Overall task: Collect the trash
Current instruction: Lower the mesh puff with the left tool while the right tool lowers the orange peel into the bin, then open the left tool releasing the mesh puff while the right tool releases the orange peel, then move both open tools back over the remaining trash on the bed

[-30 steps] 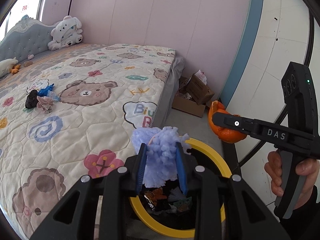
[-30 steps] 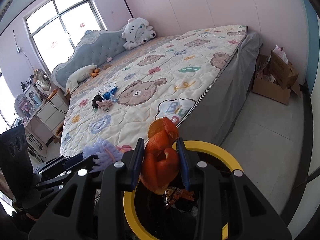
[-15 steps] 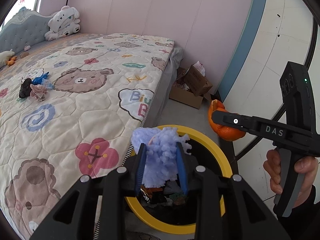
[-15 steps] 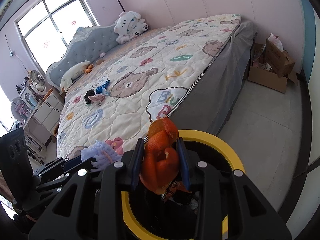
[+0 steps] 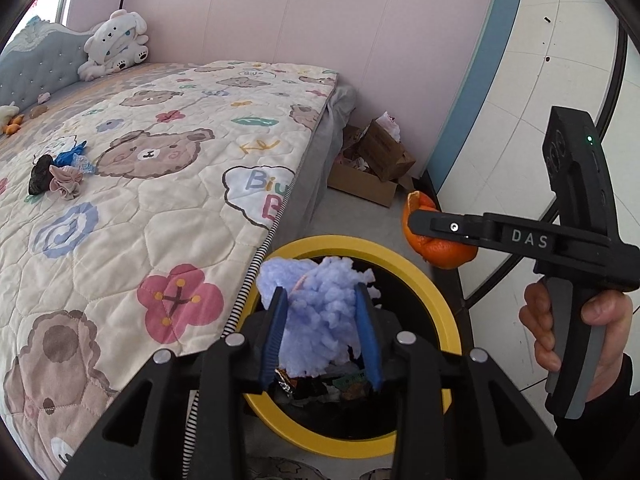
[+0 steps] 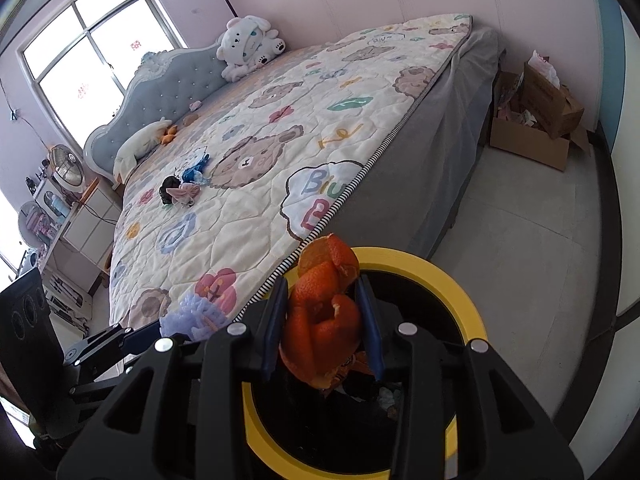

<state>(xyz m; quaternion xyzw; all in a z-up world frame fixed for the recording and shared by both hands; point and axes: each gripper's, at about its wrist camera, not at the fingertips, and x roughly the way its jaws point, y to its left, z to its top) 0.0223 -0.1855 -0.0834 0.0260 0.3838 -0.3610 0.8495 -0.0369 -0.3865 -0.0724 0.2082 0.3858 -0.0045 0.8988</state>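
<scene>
Yellow-rimmed bin (image 5: 434,292) touches bed edge (image 5: 256,260).

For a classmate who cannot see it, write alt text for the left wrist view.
The left gripper holds a fluffy lilac wad between its blue fingers above a yellow-rimmed bin that already holds trash. At right, a hand holds the right gripper, gripping orange peel. A bear-print bed fills the left.
</scene>
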